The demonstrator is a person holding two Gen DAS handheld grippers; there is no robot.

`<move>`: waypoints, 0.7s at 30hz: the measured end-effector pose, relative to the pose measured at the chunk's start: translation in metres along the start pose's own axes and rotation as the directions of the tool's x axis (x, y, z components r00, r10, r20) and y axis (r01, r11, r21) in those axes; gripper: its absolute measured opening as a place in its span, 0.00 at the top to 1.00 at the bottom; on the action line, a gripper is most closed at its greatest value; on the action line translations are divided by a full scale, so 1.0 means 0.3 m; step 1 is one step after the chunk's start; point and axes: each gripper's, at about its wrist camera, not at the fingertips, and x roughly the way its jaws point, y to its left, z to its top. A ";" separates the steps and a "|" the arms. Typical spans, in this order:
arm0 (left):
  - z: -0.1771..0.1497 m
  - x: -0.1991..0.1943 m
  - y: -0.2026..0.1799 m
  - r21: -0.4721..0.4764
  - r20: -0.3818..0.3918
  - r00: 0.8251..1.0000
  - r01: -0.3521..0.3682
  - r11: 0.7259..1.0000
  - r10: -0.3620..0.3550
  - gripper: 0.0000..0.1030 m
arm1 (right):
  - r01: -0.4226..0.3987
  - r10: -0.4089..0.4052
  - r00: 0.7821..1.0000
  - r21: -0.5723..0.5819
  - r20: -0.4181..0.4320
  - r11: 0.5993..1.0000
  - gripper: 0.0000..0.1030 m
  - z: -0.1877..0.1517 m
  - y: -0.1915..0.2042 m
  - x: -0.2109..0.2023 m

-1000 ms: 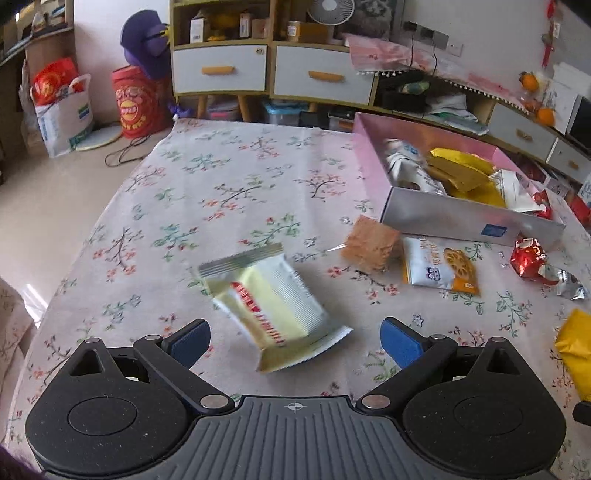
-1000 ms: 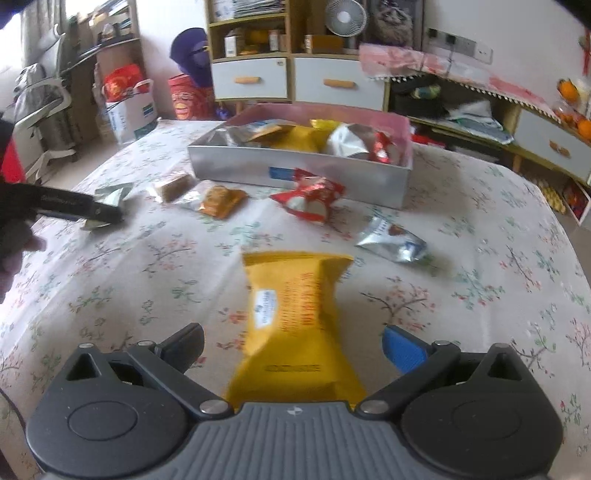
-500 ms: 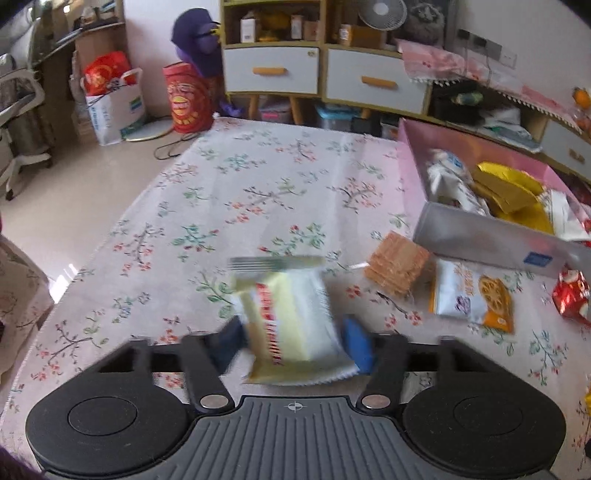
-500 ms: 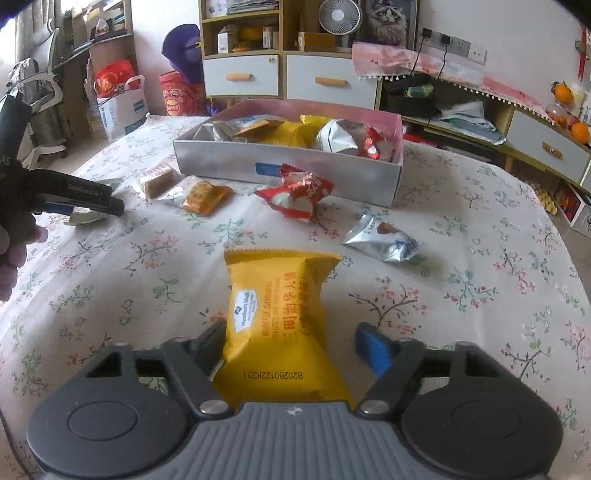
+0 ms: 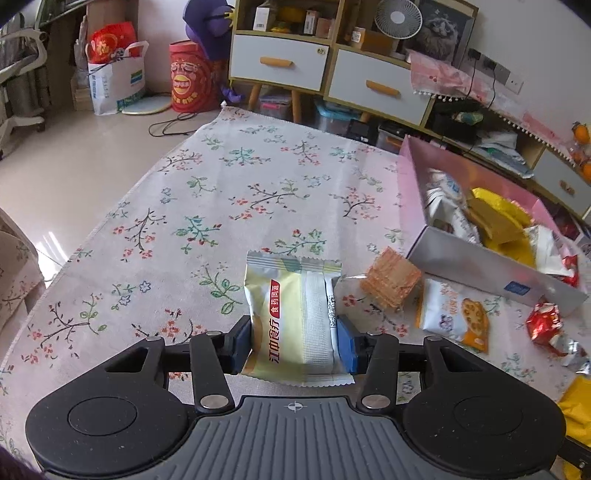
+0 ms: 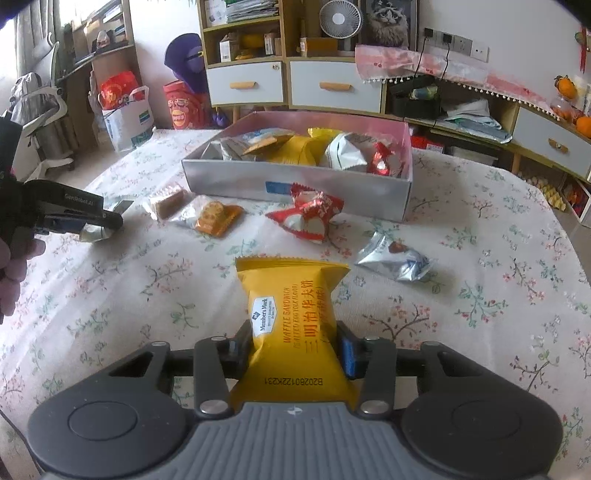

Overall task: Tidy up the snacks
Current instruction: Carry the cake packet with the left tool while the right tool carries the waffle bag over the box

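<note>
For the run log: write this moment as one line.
left gripper: just closed on pale yellow packet | right gripper: just closed on yellow waffle packet | box: part-filled

Pale yellow packet (image 5: 295, 317) with red label, upright, pinched at both sides above the floral cloth. Yellow waffle sandwich packet (image 6: 293, 328) likewise pinched, lengthwise. Silver box (image 6: 295, 181) with pink interior, open, part-filled with wrappers. Loose nearby: brown wafer (image 5: 391, 282), red wrapper (image 6: 308, 218), silver packet (image 6: 397, 258), possibly crumpled.

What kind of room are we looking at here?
Most likely a lived-in home living room: a table under a floral tablecloth, a wooden cabinet with white drawers holding a small fan, and a cat picture on the wall.
</note>
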 end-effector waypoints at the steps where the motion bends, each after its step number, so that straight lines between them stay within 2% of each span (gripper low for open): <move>1: 0.002 -0.005 -0.001 -0.002 0.001 1.000 0.008 1.000 -0.008 0.57 | 0.002 -0.002 1.000 0.008 0.002 1.000 0.72 0.005 -0.002 -0.002; 11: 0.035 -0.037 -0.003 -0.047 0.002 0.997 0.079 0.996 -0.079 0.57 | 0.004 -0.007 0.999 0.078 0.044 0.997 0.73 0.095 -0.022 -0.009; 21: 0.080 -0.044 -0.079 -0.060 0.012 0.989 0.148 0.987 -0.148 0.57 | -0.013 0.005 0.998 0.143 0.057 0.990 0.73 0.211 -0.008 0.029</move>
